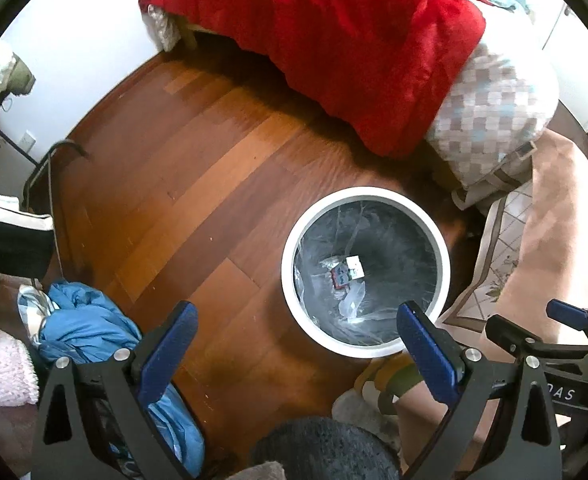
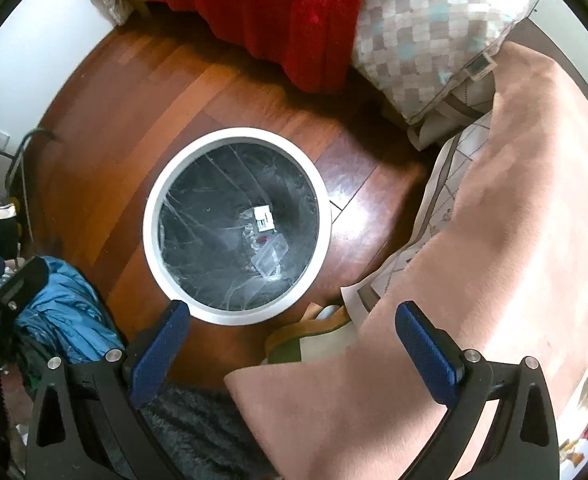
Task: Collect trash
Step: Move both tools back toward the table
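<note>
A round white trash bin with a clear liner stands on the wooden floor; it also shows in the right wrist view. Trash lies at its bottom: a white box, a red packet and clear plastic wrap; the box and wrap show in the right view too. My left gripper is open and empty above the bin's near-left rim. My right gripper is open and empty above the bin's near-right side. The right gripper also shows at the left view's right edge.
A red blanket and checked bedding hang off a bed beyond the bin. A pink blanket lies to the right. A blue garment is heaped on the floor at left. A dark fluffy rug is below.
</note>
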{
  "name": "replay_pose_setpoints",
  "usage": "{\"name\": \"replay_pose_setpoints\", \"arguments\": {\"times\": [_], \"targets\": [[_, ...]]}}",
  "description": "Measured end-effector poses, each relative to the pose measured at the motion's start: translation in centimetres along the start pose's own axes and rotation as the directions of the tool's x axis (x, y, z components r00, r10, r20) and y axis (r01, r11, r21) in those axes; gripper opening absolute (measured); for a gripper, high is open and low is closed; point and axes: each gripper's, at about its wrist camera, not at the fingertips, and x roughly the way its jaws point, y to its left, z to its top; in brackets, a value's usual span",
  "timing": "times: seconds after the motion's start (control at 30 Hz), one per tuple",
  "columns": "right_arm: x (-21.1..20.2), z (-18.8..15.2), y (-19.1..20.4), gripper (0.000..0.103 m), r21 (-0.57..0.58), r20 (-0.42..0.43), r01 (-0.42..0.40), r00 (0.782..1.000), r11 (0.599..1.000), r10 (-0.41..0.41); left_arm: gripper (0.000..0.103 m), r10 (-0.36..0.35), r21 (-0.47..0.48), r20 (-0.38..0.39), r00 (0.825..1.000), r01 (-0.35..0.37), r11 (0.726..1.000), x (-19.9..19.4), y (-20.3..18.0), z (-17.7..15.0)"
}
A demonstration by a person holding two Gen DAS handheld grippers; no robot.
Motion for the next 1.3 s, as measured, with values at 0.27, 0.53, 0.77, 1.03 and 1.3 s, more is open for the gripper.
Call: {"name": "replay_pose_setpoints", "arguments": {"times": [0.27, 0.53, 0.77, 1.03, 1.3], "targets": [[-5.7, -2.2, -1.1, 0.103, 0.027, 0.115, -0.021, 0.993, 0.999, 0.018, 0.101, -0.011, 0.027, 0.096, 0.995, 0.008, 1.000, -5.6, -1.1, -1.0], [-12.8, -5.4, -3.2, 0.103, 0.073, 0.249, -0.104, 0.965, 0.992, 0.083, 0.101, -0.050, 0.064, 0.206, 0.977, 0.038, 0.997, -12.2, -3.2, -2.2], [-19.7, -9.9, -6.6, 0.103, 0.118, 0.382, -0.205, 0.912, 0.972, 0.146, 0.101, -0.131, 0.139, 0.290, 0.948, 0.094, 0.986, -16.9, -7.9, -4.0], [-21.6, -18.9, -18.2, 0.103, 0.354, 0.383, -0.196, 0.922, 0.915, 0.049, 0.101, -0.235, 0.302, 0.170, 0.957, 0.177, 0.937, -13.4, -19.9, -8.4], [-16.1, -29.0, -33.5, 0.103, 0.672, 0.188, -0.043, 0.976, 0.740, -0.114, 0.101, -0.212, 0.427, 0.009, 0.977, 0.188, 0.884, -7.2, -32.6, -14.2]]}}
